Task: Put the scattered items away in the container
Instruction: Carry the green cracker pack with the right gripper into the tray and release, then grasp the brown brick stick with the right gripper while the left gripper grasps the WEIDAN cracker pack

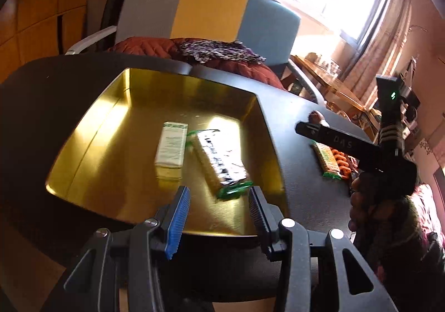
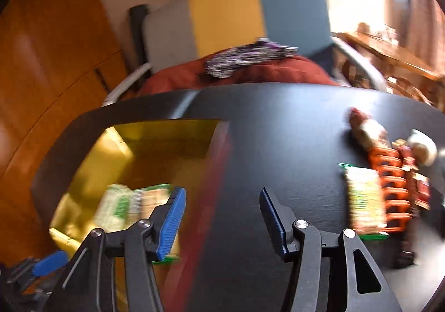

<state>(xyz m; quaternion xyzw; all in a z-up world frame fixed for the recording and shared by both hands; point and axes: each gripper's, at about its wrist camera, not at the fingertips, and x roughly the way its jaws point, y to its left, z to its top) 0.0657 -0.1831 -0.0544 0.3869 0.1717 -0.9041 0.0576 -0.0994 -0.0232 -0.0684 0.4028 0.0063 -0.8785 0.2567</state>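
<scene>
A: We are logging the tray point(image 1: 83, 128) on the table point(image 1: 300, 128). Two items are lying inside: the box point(image 1: 171, 144) running its long axis near-to-far, and the packet point(image 1: 221, 163) beside it, angling from far-left to near-right.

B: We are holding the left gripper point(image 1: 219, 200) over the tray's near rim, jaws spread wide, gripping nothing.

A: The right gripper point(image 2: 222, 214) is hovering over bare table, jaws released, empty. More snacks point(image 2: 389, 189) are lying to its right.

Both the left gripper point(image 1: 219, 209) and right gripper point(image 2: 222, 211) have black frames, silver screws and ribbed blue pads.
</scene>
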